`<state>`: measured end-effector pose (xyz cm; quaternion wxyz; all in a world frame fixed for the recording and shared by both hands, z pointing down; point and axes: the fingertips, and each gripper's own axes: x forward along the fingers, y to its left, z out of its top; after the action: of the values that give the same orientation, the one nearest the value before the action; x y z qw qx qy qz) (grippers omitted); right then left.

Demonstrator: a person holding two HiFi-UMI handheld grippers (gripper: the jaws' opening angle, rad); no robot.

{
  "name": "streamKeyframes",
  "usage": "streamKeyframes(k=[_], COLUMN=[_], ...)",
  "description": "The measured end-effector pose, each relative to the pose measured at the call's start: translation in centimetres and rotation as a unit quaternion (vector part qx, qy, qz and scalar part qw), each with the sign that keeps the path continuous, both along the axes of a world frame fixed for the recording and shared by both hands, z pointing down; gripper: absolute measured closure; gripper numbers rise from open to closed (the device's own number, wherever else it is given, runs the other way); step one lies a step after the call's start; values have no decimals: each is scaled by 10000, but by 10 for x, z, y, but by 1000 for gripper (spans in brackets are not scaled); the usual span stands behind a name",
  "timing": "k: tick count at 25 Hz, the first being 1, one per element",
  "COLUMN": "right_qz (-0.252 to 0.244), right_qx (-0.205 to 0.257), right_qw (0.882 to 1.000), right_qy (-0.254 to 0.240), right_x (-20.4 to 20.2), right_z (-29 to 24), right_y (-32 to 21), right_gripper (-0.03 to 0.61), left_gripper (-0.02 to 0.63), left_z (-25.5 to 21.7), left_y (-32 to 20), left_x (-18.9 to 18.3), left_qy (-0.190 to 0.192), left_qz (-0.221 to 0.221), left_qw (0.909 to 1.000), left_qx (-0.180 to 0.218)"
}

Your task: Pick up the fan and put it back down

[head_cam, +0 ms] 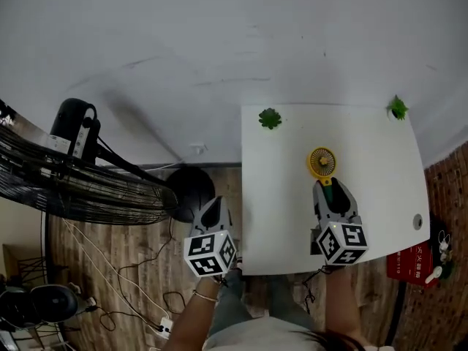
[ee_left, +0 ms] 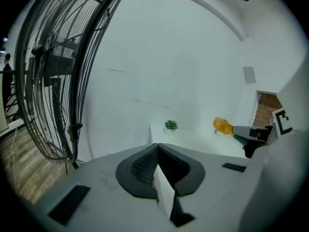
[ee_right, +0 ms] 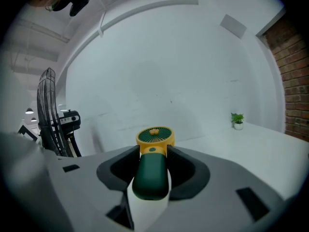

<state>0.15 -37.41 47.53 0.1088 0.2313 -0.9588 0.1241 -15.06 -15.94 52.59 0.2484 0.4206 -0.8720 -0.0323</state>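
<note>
Black wire floor fan at left, small handheld fan over the white table at right
Left gripper hangs off the table's edge above the wooden floor, jaws pressed together on nothing; right gripper clamps the handheld fan's green handle, yellow head forward; contact with the tabletop unclear.

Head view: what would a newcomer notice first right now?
The small yellow-and-green fan stands out first, its handle clamped in the right gripper over the white table. Next comes the big black floor fan at far left, near the left gripper, which is shut and empty off the table's edge.
</note>
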Motion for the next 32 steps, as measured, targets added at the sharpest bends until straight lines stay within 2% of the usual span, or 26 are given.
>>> streamKeyframes(k=[8,14,20,32], right_qz=[-97,-38,11,-5], right_qx=[-424,-634,-751,-790], right_qw=[9978,9948,9919,9876], right_qy=[506,799,1021,1353], right_x=[0,9,19,19], right_z=[62,94,110,127], right_y=[34,59,76,93], right_gripper=[403,403,403,403], left_gripper=[603,603,603,603], left_z=[38,58,73,83], left_y=[19,23,30,40], left_x=[3,6,13,22], left_qy=[289,391,474,575], left_qz=[1,197,387,502], left_qw=[9994,9986,9973,9963], left_qx=[-192,-297,-397,-398])
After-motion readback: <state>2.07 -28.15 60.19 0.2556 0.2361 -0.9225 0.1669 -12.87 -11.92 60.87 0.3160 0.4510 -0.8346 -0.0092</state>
